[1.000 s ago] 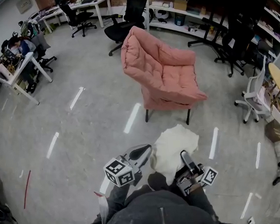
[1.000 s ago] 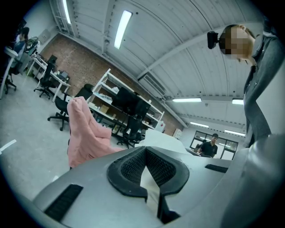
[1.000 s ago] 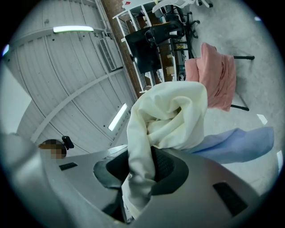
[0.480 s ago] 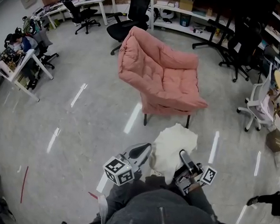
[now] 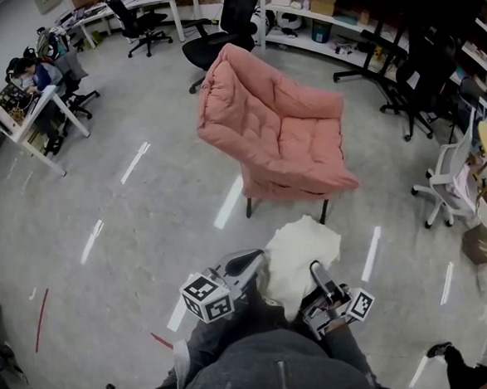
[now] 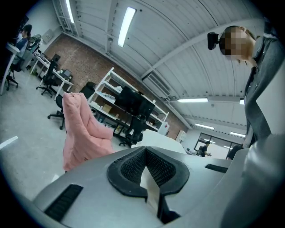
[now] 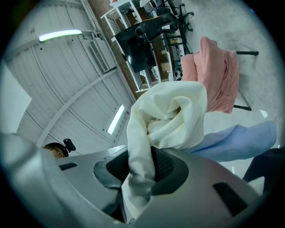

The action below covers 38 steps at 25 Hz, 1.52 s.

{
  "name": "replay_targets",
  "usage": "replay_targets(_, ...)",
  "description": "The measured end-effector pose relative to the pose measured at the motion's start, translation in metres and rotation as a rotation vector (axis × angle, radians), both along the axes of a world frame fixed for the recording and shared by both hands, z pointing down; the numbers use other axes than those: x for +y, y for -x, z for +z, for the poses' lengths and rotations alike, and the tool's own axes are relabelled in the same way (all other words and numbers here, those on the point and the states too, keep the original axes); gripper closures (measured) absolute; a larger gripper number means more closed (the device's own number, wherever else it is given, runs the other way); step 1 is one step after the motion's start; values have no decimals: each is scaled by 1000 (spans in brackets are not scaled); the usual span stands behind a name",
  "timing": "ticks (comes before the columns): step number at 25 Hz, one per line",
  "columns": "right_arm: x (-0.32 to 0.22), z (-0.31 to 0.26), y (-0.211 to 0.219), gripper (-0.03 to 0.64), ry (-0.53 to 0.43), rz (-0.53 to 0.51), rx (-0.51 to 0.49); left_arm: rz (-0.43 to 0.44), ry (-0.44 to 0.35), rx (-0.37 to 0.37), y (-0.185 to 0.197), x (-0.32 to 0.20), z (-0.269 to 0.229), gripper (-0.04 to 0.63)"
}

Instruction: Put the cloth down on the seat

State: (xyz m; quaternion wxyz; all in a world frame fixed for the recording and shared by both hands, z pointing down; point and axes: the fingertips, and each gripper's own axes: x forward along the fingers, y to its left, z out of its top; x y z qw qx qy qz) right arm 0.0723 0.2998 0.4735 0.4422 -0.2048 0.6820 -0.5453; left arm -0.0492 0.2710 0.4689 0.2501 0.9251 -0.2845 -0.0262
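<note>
Two sets of jaws share one cream cloth [image 5: 301, 248], which hangs bunched above the grey floor [image 5: 147, 238] just in front of the pink armchair [image 5: 263, 121] and is not yet on its seat [image 5: 311, 143]. The left gripper [image 5: 250, 265] has its jaws nearly together, pinching a thin edge of the fabric. The right gripper [image 5: 320, 271] is clamped partway closed on a thick fold that billows out beyond its pads. Black office chairs [image 5: 232, 24] and shelving [image 5: 314, 10] stand behind the armchair.
</note>
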Motion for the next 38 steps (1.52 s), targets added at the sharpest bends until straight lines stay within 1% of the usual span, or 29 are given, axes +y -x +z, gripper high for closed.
replay_targets(6, -7, 13, -8, 515, 57, -1, -13, -26, 30, -2, -2, -6, 3, 588)
replay_targets(10, -15, 10, -5, 515, 57, -13, -12, -22, 63, -13, -3, -11, 9, 588)
replay_targets(13, -26, 9, -9, 515, 53, -9, -4, -2, 64, -17, -8, -27, 10, 588)
replay_targets(23, -95, 6, -32, 515, 38, 25, -3, 65, 26, -10, -35, -102, 2, 588)
replay_targets(29, -145, 8, -38, 515, 45, 31, -2, 60, 27, 3, -42, -154, -1, 588)
replay_targets(33, -183, 4, -41, 515, 46, 38, -4, 87, 42, -16, -49, -187, 0, 588)
replay_targets(38, -231, -3, -46, 515, 22, 36, -8, 93, 11, -12, -55, -242, -11, 588)
